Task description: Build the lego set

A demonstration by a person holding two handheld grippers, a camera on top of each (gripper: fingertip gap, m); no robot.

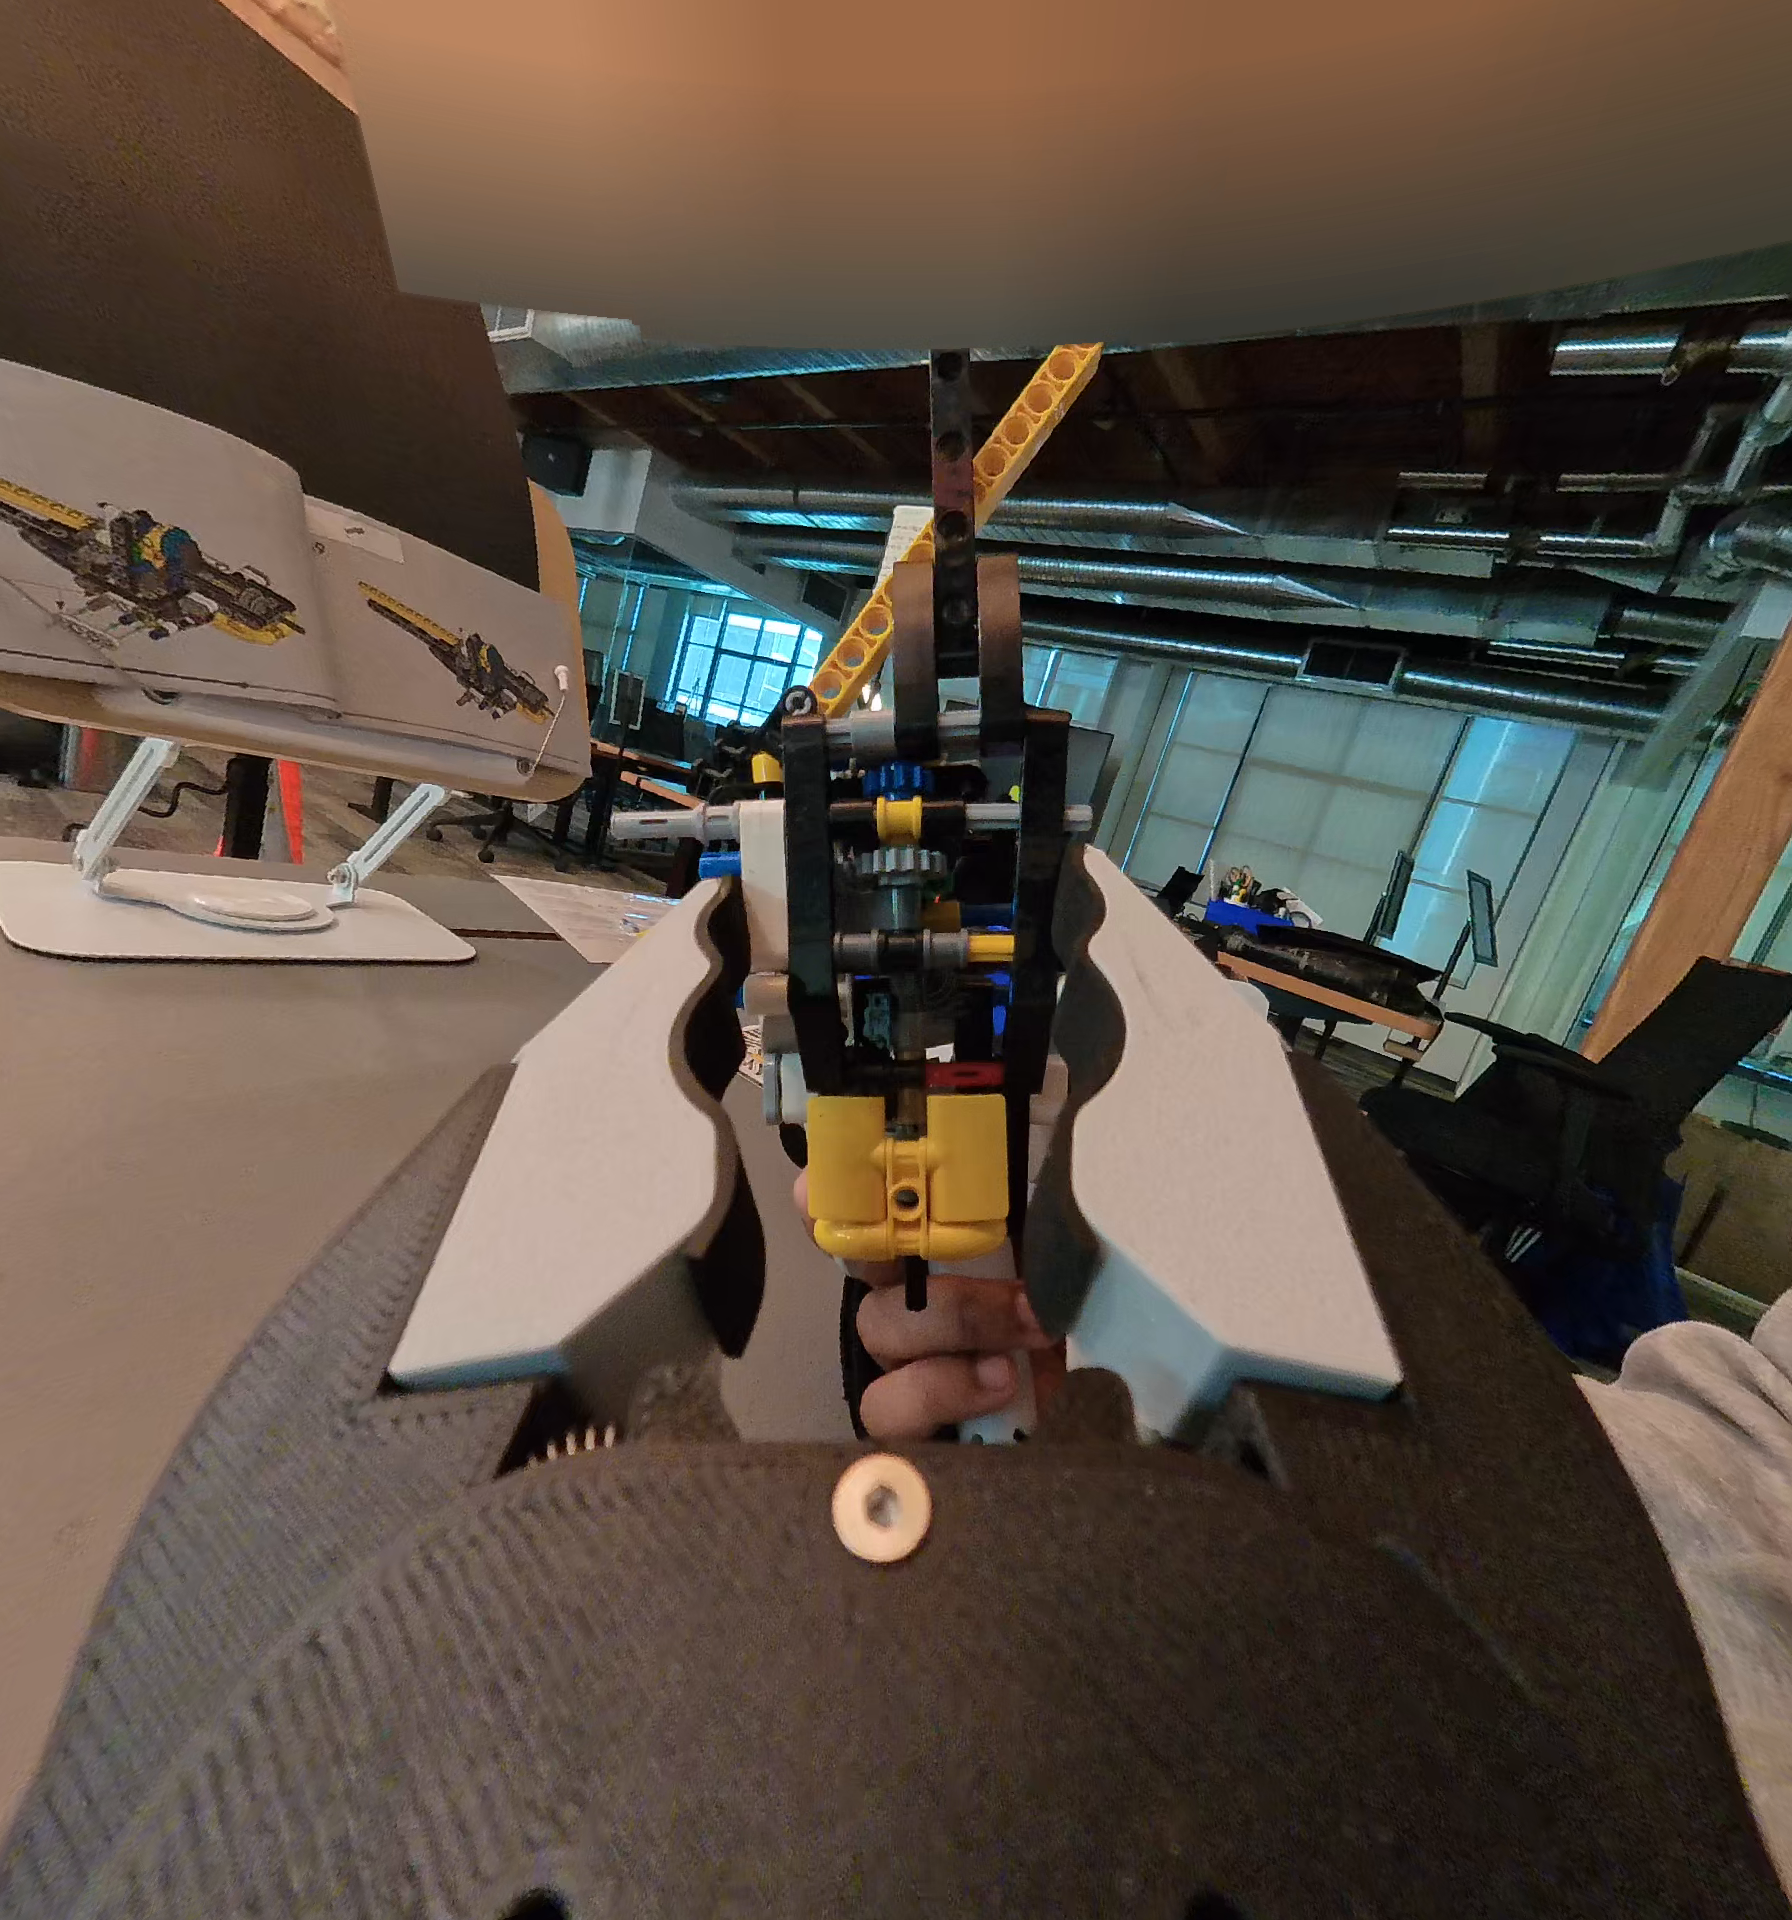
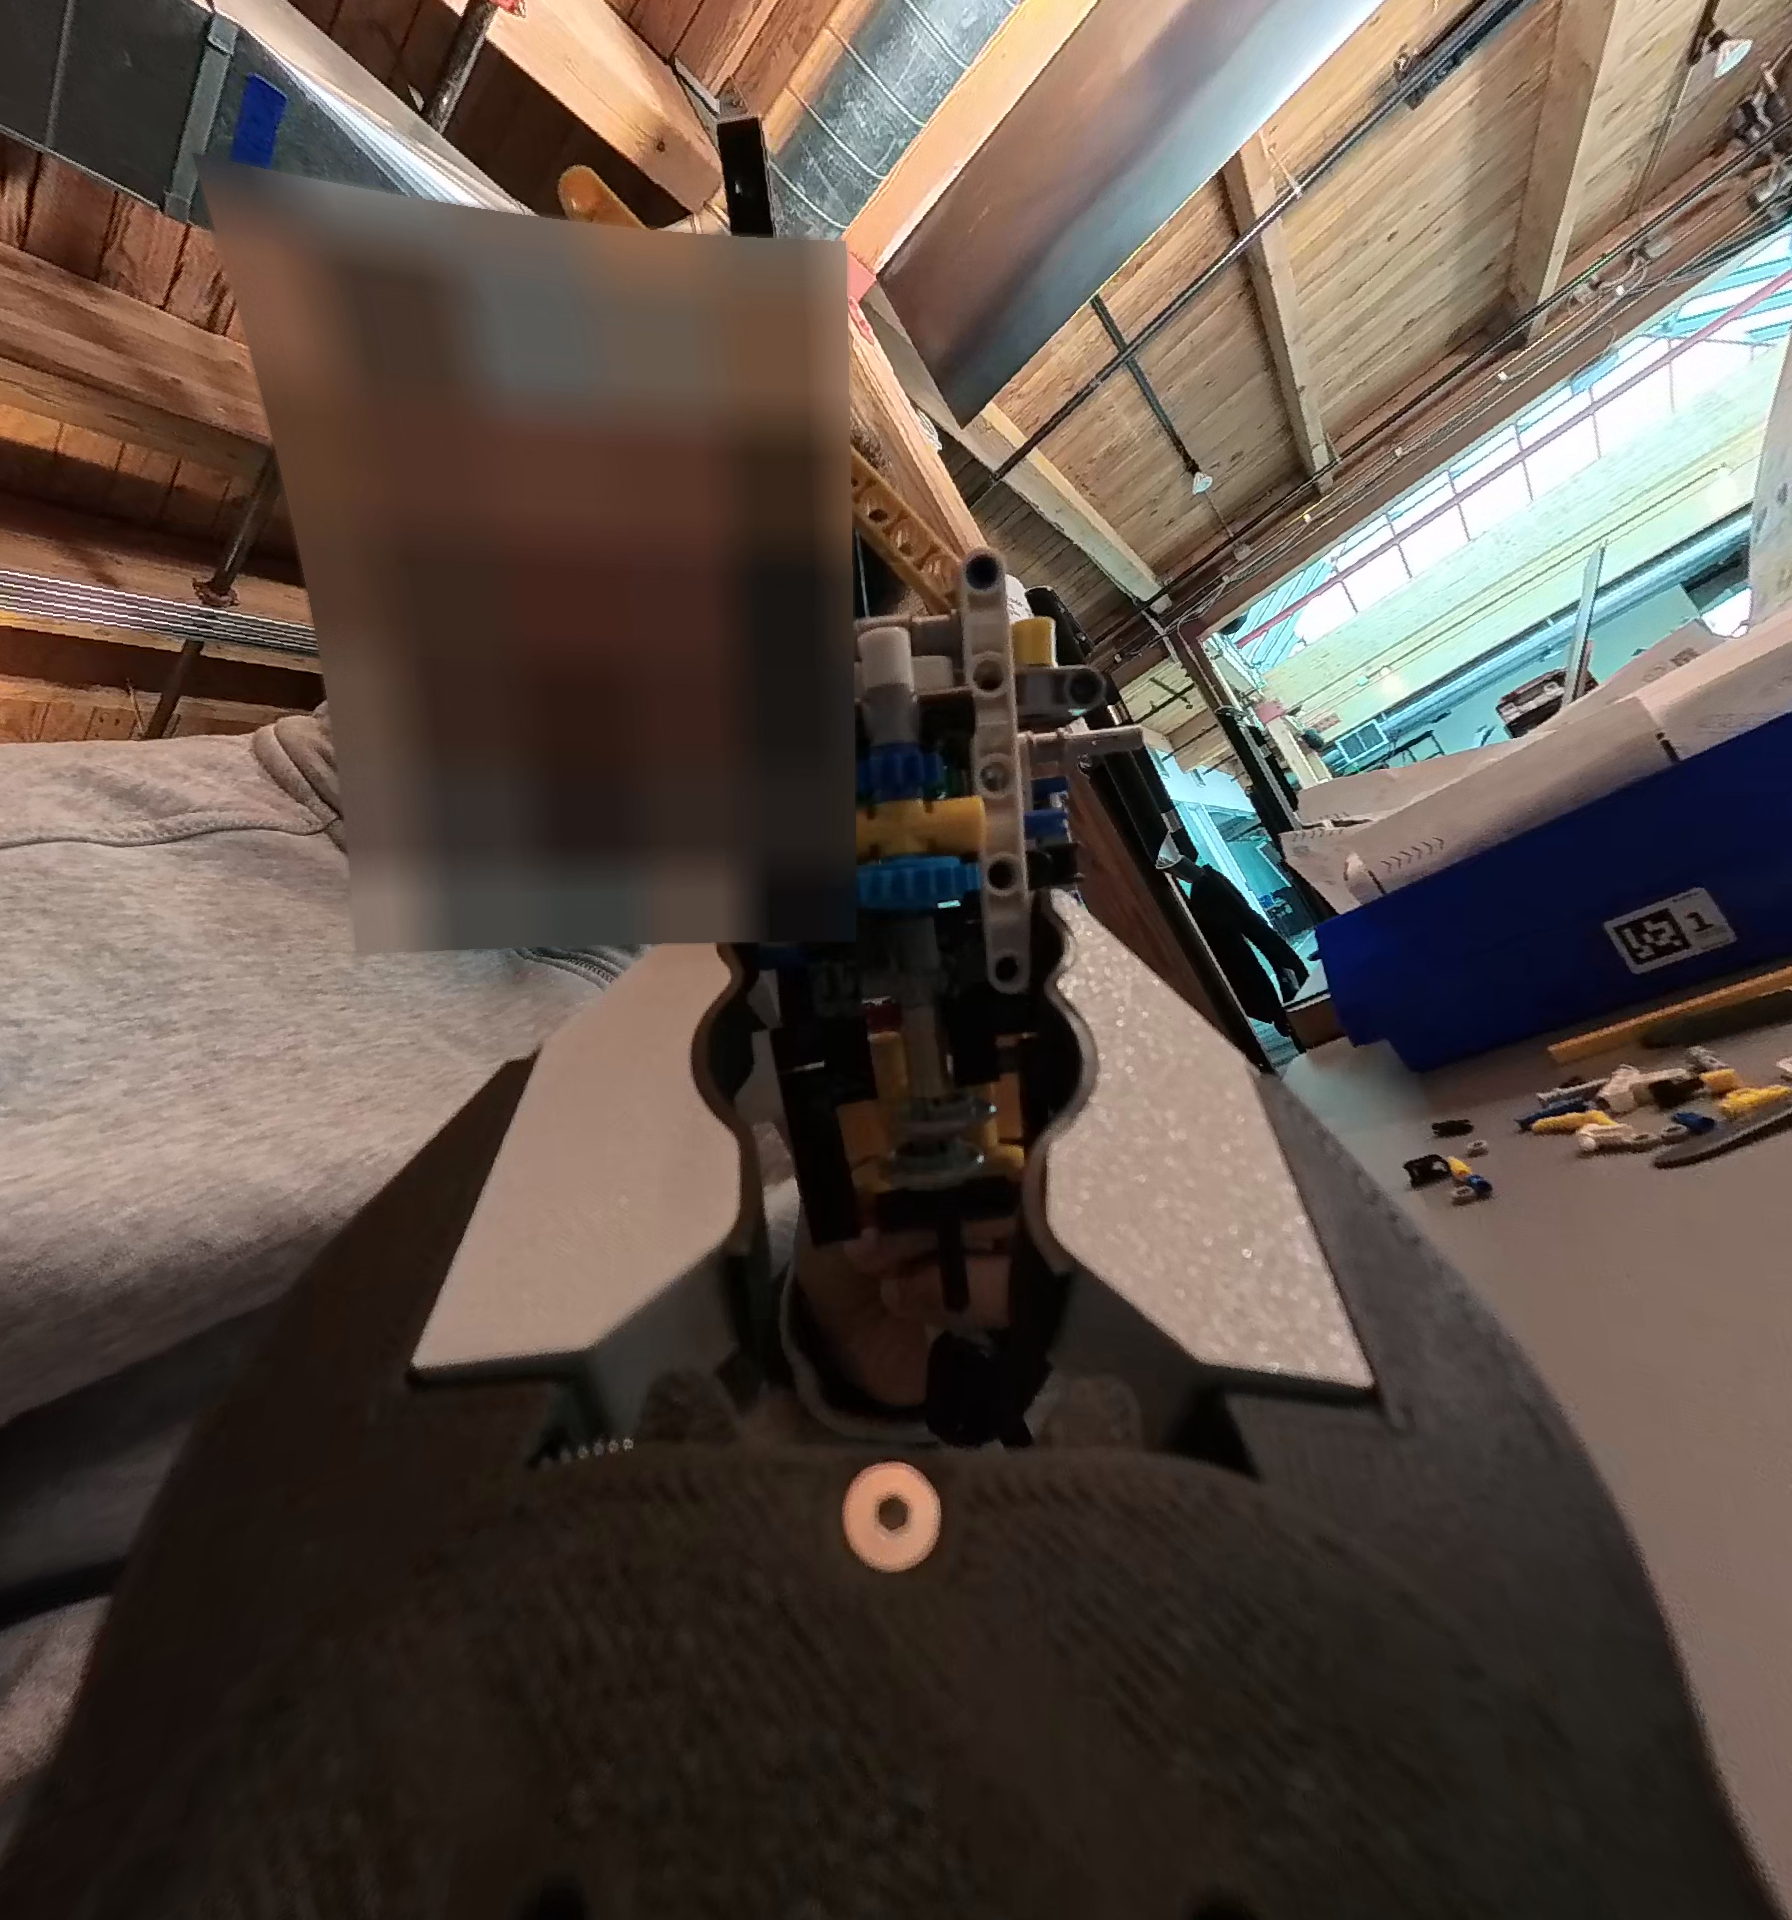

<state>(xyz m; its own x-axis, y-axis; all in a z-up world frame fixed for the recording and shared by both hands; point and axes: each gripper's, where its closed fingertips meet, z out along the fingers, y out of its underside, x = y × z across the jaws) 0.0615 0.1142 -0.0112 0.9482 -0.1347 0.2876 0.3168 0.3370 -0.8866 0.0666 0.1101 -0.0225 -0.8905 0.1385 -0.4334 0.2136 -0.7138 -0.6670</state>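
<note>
A black, yellow and grey lego model (image 1: 907,1153) with gears and axles stands upright in the air between both grippers. My left gripper (image 1: 902,883) is shut on its black side frames. A long yellow beam (image 1: 1017,436) and a black beam (image 1: 952,499) stick up from its top. In the right wrist view the same model (image 2: 1001,810) shows its white beam and blue gears. My right gripper (image 2: 897,935) is shut on its lower black part. A hand (image 1: 933,1340) shows below the model.
An open instruction booklet (image 1: 196,561) rests on a white stand at the left on the grey table (image 1: 196,1143). Several loose lego parts (image 2: 1640,1101) and a long yellow beam (image 2: 1692,997) lie at the right, before a blue bin (image 2: 1546,914). A grey sleeve (image 2: 144,935) is close. Only a small space, under 4 cm, lies between the two pairs of fingers.
</note>
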